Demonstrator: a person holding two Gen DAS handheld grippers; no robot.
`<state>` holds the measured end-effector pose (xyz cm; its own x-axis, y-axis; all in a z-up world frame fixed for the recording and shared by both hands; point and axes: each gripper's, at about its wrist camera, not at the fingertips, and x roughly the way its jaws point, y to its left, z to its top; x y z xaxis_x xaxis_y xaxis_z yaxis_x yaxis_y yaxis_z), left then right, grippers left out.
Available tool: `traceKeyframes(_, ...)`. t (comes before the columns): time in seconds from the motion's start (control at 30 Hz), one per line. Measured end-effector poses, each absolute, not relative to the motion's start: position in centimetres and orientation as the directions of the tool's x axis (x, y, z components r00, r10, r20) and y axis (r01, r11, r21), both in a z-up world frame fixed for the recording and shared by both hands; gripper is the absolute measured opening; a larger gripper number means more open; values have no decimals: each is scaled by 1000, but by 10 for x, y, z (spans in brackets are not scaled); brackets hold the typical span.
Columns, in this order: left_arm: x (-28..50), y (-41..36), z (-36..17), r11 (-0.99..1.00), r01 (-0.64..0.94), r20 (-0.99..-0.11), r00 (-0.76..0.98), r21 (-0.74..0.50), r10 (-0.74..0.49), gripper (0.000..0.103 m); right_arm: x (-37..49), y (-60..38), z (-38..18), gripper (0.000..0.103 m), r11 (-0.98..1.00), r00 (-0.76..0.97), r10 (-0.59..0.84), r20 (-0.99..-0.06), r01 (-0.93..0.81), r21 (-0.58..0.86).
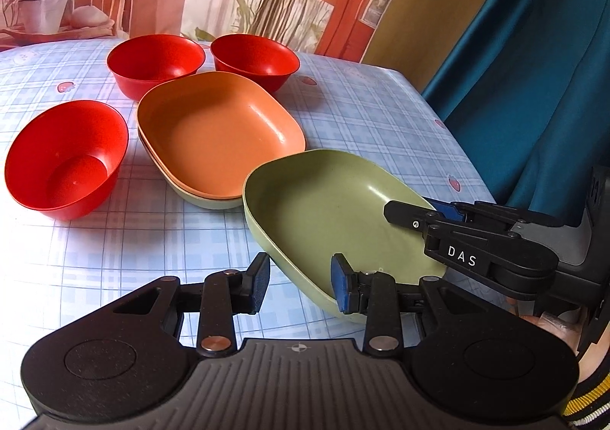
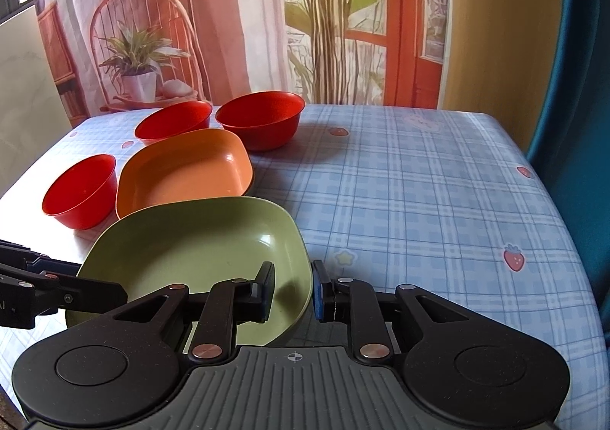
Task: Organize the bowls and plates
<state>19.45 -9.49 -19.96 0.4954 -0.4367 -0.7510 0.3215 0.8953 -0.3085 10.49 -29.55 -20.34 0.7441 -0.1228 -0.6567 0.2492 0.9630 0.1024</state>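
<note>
A green plate [image 1: 328,216] is tilted near the table's front; it also shows in the right wrist view [image 2: 198,239]. My left gripper [image 1: 301,287] straddles its near rim with the jaws apart, one finger outside and one inside. My right gripper [image 2: 292,290] straddles the rim at the plate's right side, also apart; it shows in the left wrist view [image 1: 427,212]. An orange plate [image 1: 217,132] tops a stack, with a green one underneath. Three red bowls [image 1: 65,159] [image 1: 156,62] [image 1: 255,60] stand around it.
The table has a blue checked cloth [image 2: 419,193] with strawberry prints. Its right edge borders a teal curtain [image 1: 533,86]. A printed backdrop with plants hangs behind the table [image 2: 228,29].
</note>
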Motion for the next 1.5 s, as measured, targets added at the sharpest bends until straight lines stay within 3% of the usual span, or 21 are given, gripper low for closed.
traceKeyframes(0.77,204,-66,-188,909,265,-718,558,-321,-416,37,138,-281,-190,19,979,772,-80,-631,181,98)
traceKeyframes(1.5,260,-55,-189,946,233,-721,613,-228,-324,37,220,-279,-196,19,995,787,-51,-615,96,41)
